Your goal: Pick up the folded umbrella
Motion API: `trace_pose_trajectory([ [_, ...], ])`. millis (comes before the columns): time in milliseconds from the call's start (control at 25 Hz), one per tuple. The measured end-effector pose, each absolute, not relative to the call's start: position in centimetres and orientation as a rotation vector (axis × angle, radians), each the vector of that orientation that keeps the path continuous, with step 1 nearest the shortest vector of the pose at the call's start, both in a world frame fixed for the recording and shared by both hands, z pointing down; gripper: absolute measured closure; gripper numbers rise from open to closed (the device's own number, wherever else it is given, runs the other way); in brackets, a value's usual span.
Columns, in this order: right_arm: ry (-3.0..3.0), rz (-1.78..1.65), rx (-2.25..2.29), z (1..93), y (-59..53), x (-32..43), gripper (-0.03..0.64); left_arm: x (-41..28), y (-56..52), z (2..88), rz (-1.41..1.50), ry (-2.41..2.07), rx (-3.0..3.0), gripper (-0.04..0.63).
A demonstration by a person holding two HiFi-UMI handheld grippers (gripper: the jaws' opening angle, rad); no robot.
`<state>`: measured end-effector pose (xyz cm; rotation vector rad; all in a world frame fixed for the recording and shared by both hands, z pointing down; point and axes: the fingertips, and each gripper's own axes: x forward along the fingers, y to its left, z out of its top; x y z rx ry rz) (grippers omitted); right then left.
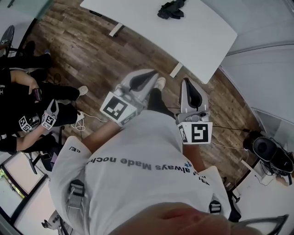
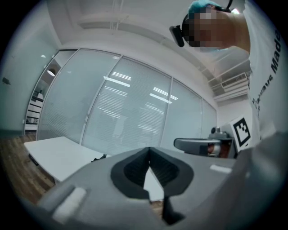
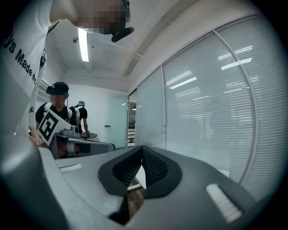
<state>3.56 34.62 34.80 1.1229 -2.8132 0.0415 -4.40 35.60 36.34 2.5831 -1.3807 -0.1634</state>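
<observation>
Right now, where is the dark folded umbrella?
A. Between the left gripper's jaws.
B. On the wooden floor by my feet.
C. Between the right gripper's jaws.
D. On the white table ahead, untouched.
D: the umbrella lies on the white table, while the left gripper and right gripper hang short of it, jaws shut on nothing.

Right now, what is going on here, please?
A person in a white shirt holds tongs in each hand. The left tongs and the right tongs are both shut and empty, and they point toward a white table. A black bundle, probably the folded umbrella, lies on that table, not yet touched.
</observation>
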Motion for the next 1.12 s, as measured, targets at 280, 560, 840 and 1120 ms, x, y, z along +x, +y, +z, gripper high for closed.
trace_pose_trajectory([
  [280,-2.801,0.070,1.165,35.7,23.5,5.6,0.615,-2.8,24.5,36.5,-0.135,-1.358,2.606,0.594],
  [560,-2.818,0.090,1.180,35.0,11.7,9.4,0.615,1.0,12.8,35.5,-0.093,-1.354,2.620,0.594],
  [840,-2.804,0.095,1.201,35.4,3.2,12.6,0.615,4.3,3.8,35.3,-0.072,-1.342,2.634,0.594],
  [1120,-2.787,0.109,1.220,35.9,-0.3,14.1,0.615,5.7,0.0,36.2,-0.043,-1.312,2.628,0.594],
])
